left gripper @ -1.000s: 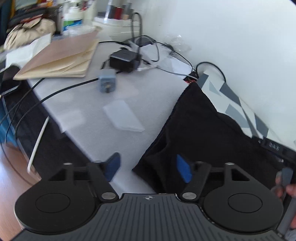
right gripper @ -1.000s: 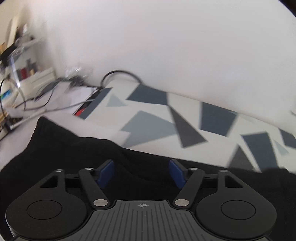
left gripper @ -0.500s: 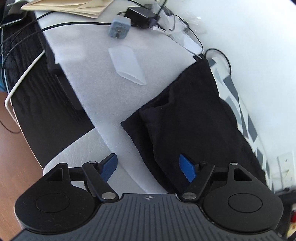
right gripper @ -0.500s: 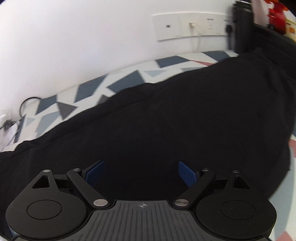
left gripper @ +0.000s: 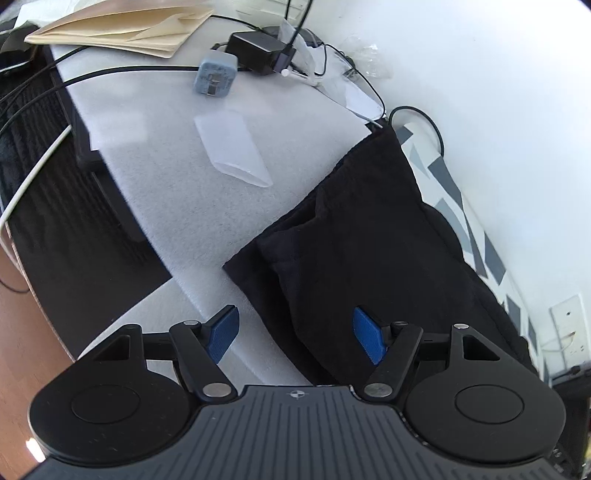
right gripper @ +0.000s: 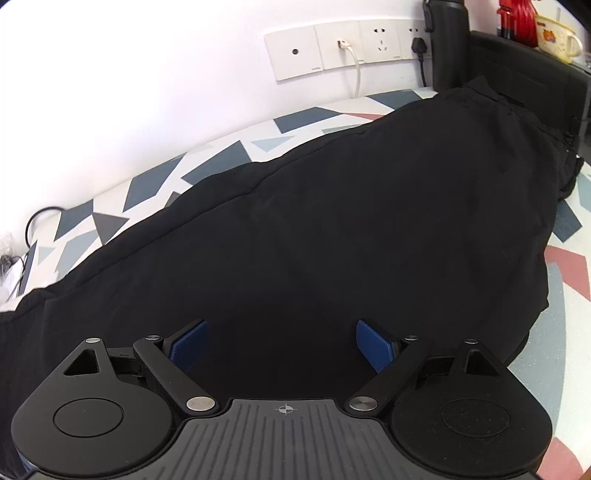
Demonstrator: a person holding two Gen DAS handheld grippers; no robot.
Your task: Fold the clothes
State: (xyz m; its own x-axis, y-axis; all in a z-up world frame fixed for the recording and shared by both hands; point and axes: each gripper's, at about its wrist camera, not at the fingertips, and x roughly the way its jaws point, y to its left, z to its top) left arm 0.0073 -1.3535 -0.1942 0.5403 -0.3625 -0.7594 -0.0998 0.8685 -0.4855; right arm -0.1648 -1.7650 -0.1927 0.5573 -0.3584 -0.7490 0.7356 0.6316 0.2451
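Left gripper [left gripper: 295,334]: jaws apart and closing a little, blue pads [left gripper: 224,332] clear of any cloth, nothing clamped. It hangs tilted down over the near corner of the black garment [left gripper: 369,236]; the garment's edge runs into the gap between the pads at lower centre of the left view.

Right gripper [right gripper: 282,349]: jaws spread wide, nothing between the pads [right gripper: 375,349] but the cloth lying below them, no grip. It hangs over the middle of the garment [right gripper: 332,221].

Garment: lying flat, mostly spread out. In the right view it fills the centre from the left edge to the upper right, one long seam running diagonally across it. In the left view its corner sits at centre, a second layer folded on top of the corner.

It lies partly on a white foam sheet [left gripper: 192,177], left and centre of the left view, and partly on a patterned mat [right gripper: 221,158] of grey, blue and red triangles, along the wall in both views.

Clutter at the top of the left view: blue-grey plug [left gripper: 215,75], black adapter [left gripper: 256,50] with cables, tan folders [left gripper: 122,26], clear plastic sleeve [left gripper: 232,147] lying on the foam, apart from the garment.

Right view, top: wall sockets [right gripper: 347,46], one white and one black plug in them.
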